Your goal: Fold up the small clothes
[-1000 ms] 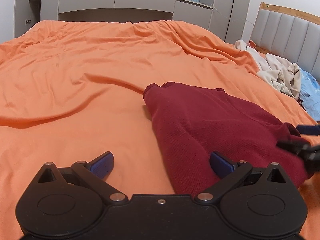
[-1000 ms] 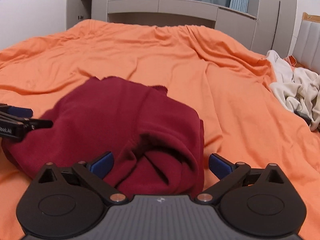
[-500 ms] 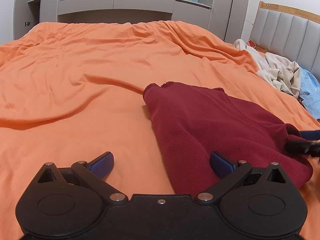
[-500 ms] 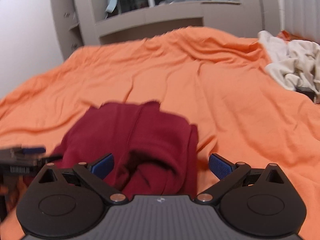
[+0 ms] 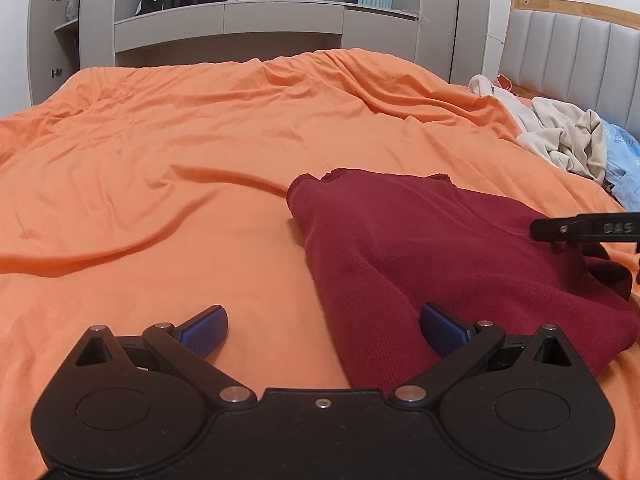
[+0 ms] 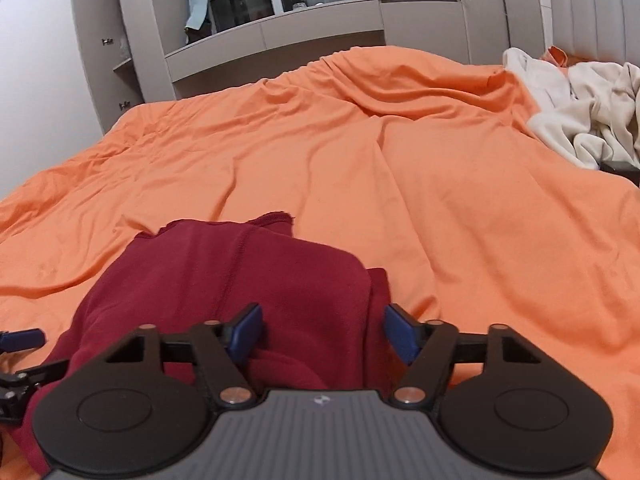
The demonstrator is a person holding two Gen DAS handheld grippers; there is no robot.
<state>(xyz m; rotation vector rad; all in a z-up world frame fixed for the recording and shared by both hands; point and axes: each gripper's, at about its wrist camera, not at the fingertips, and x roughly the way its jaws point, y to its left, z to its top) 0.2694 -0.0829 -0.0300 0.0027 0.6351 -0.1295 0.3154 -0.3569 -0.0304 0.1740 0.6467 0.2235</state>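
Observation:
A dark red knit garment (image 5: 432, 248) lies partly folded on the orange bedsheet (image 5: 180, 184). My left gripper (image 5: 323, 330) is open, low over the sheet at the garment's near left edge; its right finger rests over the red cloth. My right gripper (image 6: 322, 332) is open but narrower, with a raised fold of the red garment (image 6: 280, 280) between its fingers. The jaws do not pinch it. The right gripper's finger shows at the right edge of the left wrist view (image 5: 584, 228). The left gripper's tip shows at the left edge of the right wrist view (image 6: 20, 340).
A pile of cream clothes (image 5: 560, 136) and a blue item (image 5: 624, 168) lie at the right by the padded headboard (image 5: 576, 52). Grey cabinets (image 5: 240, 28) stand behind the bed. The cream pile also shows in the right wrist view (image 6: 580, 108).
My right gripper has moved in closer and lower over the garment's bunched fold, and its jaws have narrowed. The left gripper has hardly moved.

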